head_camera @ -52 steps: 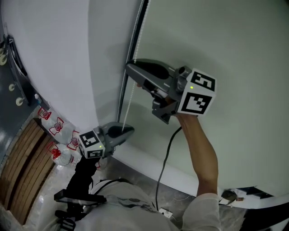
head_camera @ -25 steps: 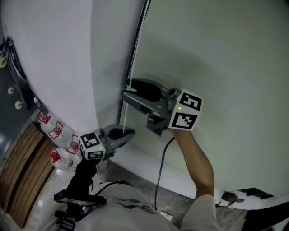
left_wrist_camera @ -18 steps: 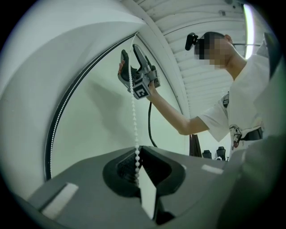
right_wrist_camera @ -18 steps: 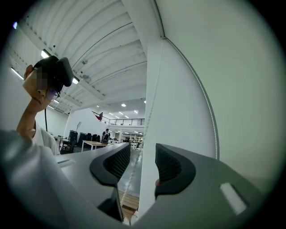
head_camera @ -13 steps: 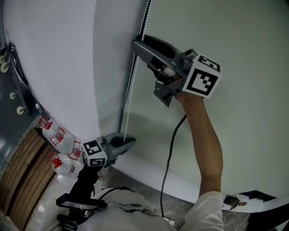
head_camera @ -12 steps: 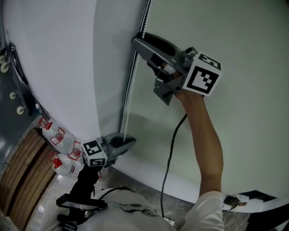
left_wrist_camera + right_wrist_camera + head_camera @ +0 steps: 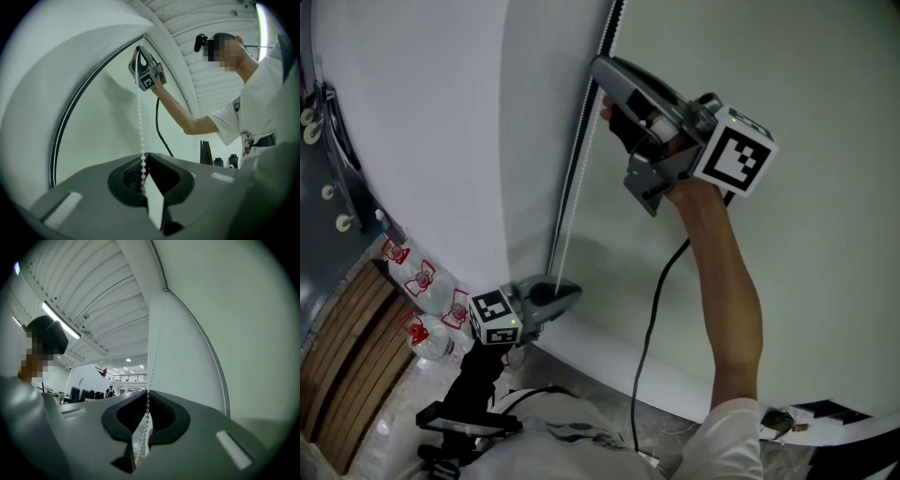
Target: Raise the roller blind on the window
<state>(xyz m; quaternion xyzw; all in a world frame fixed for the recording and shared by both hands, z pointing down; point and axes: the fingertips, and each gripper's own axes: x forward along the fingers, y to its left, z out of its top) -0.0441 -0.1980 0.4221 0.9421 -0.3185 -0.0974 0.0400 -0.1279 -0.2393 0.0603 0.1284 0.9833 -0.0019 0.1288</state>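
R tongs [image 7: 600, 69] have just been closing, now pinch chain [image 7: 139, 119] high up. L tongs [image 7: 573, 289] pinch it well below. Blind [image 7: 787, 272], beyond both tips, looks fully down, so prob. most pulling's left.

Left gripper [image 7: 573, 289] low, jaws pinched together

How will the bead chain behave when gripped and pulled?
Probably floppy: the bead chain hangs taut between the left tool and the right tool, whose jaws have just been closing onto it. Thin, so likely light. Round beads might slip when pulled.
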